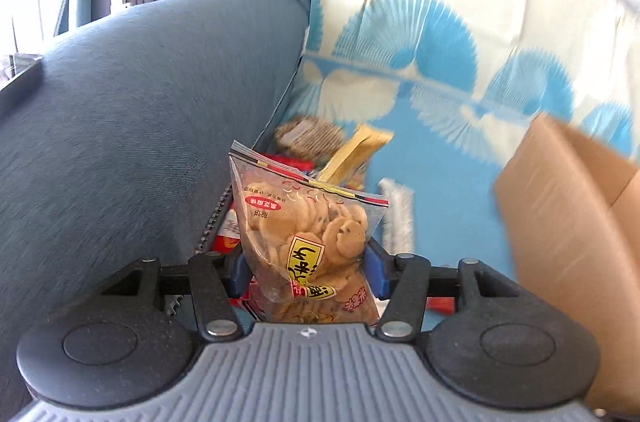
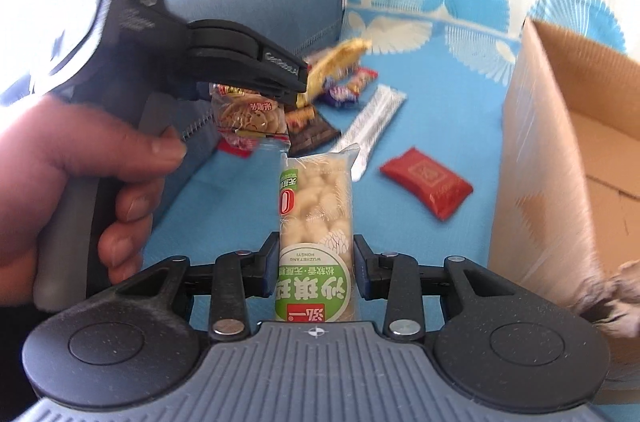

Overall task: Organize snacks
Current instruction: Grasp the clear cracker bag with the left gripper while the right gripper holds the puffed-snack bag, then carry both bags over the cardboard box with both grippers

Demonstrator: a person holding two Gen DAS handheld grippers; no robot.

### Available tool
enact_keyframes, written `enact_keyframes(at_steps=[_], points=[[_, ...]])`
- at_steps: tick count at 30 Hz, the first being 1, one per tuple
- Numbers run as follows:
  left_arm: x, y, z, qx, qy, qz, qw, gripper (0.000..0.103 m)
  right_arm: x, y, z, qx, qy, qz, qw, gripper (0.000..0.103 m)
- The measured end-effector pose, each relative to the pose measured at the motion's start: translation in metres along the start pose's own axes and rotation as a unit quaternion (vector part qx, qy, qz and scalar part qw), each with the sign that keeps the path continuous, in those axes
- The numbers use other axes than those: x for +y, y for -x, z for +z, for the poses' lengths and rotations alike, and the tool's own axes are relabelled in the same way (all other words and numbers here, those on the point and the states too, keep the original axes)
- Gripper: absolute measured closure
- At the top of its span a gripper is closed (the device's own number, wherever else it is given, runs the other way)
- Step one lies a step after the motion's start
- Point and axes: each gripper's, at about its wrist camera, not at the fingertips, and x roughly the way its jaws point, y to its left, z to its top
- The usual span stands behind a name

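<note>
crinkly clear cracker bag (image 1: pixel 308 246) in left tongs (image 1: pixel 306 272); brown corrugated box (image 1: pixel 572 222) nearby.

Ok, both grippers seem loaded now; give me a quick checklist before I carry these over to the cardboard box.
1. Left gripper shut on the cookie bag: ok, blue pads press both sides.
2. Right gripper shut on the green-label rice puff pack: ok, held near its lower end.
3. Cookie bag lifted off the snack pile: ok in the right wrist view.
4. Cardboard box open: ok, its inside shows at right.
5. Room inside the box: cannot tell, floor mostly hidden.
6. Path clear: ok for the right gripper; the red packet lies low on the blue cover.
</note>
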Motion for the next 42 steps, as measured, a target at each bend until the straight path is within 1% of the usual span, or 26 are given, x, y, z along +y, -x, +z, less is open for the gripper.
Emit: enact_keyframes(at_steps=[1, 2, 3, 4, 5, 6, 7, 8, 9, 10, 11, 14, 19, 23, 24, 25, 26, 29, 30, 31, 33, 35, 36, 37, 39, 42], points=[[0.001, 0.008, 0.000, -0.007, 0.009, -0.012, 0.9999, 0.043, 0.000, 0.009, 0.002, -0.016, -0.001, -0.002, 1.000, 0.065], [0.001, 0.015, 0.000, -0.015, 0.013, -0.022, 0.9996, 0.043, 0.000, 0.009, 0.002, -0.016, -0.001, -0.002, 1.000, 0.065], [0.000, 0.024, 0.002, -0.025, 0.014, -0.031, 0.9991, 0.043, 0.000, 0.019, 0.003, -0.031, -0.005, -0.003, 1.000, 0.065], [-0.002, 0.030, 0.002, -0.032, 0.011, -0.037, 0.9987, 0.043, 0.000, 0.019, 0.003, -0.031, -0.005, -0.003, 1.000, 0.065], [-0.005, 0.037, 0.002, -0.038, 0.005, -0.041, 0.9984, 0.043, 0.000, 0.032, 0.005, -0.045, -0.009, -0.004, 0.999, 0.065], [-0.009, 0.042, 0.003, -0.044, -0.002, -0.043, 0.9981, 0.043, 0.000, 0.032, 0.005, -0.045, -0.009, -0.004, 0.999, 0.065], [-0.012, 0.048, 0.004, -0.050, -0.009, -0.046, 0.9977, 0.043, -0.002, 0.044, 0.007, -0.062, -0.013, -0.006, 0.998, 0.065], [-0.014, 0.053, 0.004, -0.055, -0.014, -0.048, 0.9972, 0.043, -0.002, 0.050, 0.008, -0.070, -0.015, -0.006, 0.997, 0.065], [-0.016, 0.058, 0.006, -0.060, -0.018, -0.051, 0.9967, 0.043, -0.002, 0.050, 0.008, -0.070, -0.015, -0.006, 0.997, 0.065], [-0.016, 0.062, 0.006, -0.065, -0.020, -0.053, 0.9963, 0.043, -0.004, 0.057, 0.010, -0.078, -0.016, -0.007, 0.997, 0.065], [-0.017, 0.066, 0.008, -0.069, -0.020, -0.055, 0.9959, 0.043, -0.009, 0.070, 0.014, -0.098, -0.018, -0.009, 0.995, 0.065], [-0.021, 0.075, 0.013, -0.077, -0.016, -0.062, 0.9950, 0.043, -0.020, 0.087, 0.018, -0.126, -0.015, -0.021, 0.992, 0.065], [-0.031, 0.083, 0.021, -0.083, -0.015, -0.073, 0.9938, 0.043, -0.050, 0.110, 0.031, -0.153, -0.039, -0.040, 0.987, 0.065], [-0.046, 0.086, 0.023, -0.086, -0.026, -0.084, 0.9924, 0.043, -0.081, 0.134, 0.048, -0.185, -0.049, -0.061, 0.980, 0.065], [-0.050, 0.086, 0.023, -0.086, -0.030, -0.086, 0.9921, 0.043, -0.081, 0.134, 0.048, -0.185, -0.049, -0.061, 0.980, 0.065], [-0.054, 0.085, 0.024, -0.087, -0.034, -0.089, 0.9917, 0.043, -0.089, 0.139, 0.053, -0.193, -0.046, -0.070, 0.978, 0.065], [-0.059, 0.085, 0.024, -0.087, -0.037, -0.092, 0.9913, 0.043, -0.109, 0.148, 0.059, -0.203, -0.039, -0.088, 0.974, 0.065], [-0.072, 0.080, 0.024, -0.081, -0.048, -0.098, 0.9907, 0.043, -0.145, 0.152, 0.064, -0.207, -0.042, -0.119, 0.970, 0.065], [-0.075, 0.077, 0.024, -0.078, -0.049, -0.101, 0.9906, 0.043, -0.145, 0.152, 0.064, -0.207, -0.042, -0.119, 0.970, 0.065], [-0.079, 0.076, 0.024, -0.076, -0.050, -0.104, 0.9904, 0.043, -0.170, 0.146, 0.057, -0.200, -0.065, -0.140, 0.967, 0.065], [-0.086, 0.073, 0.022, -0.070, -0.053, -0.110, 0.9901, 0.043, -0.191, 0.142, 0.046, -0.187, -0.100, -0.152, 0.965, 0.065], [-0.092, 0.069, 0.020, -0.065, -0.055, -0.115, 0.9897, 0.043, -0.198, 0.141, 0.043, -0.179, -0.111, -0.156, 0.965, 0.065], [-0.096, 0.067, 0.020, -0.061, -0.056, -0.117, 0.9896, 0.043, -0.205, 0.144, 0.038, -0.185, -0.117, -0.159, 0.963, 0.065], [-0.099, 0.064, 0.019, -0.058, -0.056, -0.119, 0.9896, 0.043, -0.205, 0.144, 0.035, -0.183, -0.120, -0.157, 0.963, 0.065], [-0.105, 0.061, 0.018, -0.053, -0.057, -0.121, 0.9896, 0.043, -0.209, 0.144, 0.033, -0.180, -0.121, -0.162, 0.963, 0.065], [-0.114, 0.059, 0.015, -0.055, -0.064, -0.129, 0.9880, 0.043, -0.211, 0.147, 0.030, -0.179, -0.118, -0.166, 0.963, 0.065]])
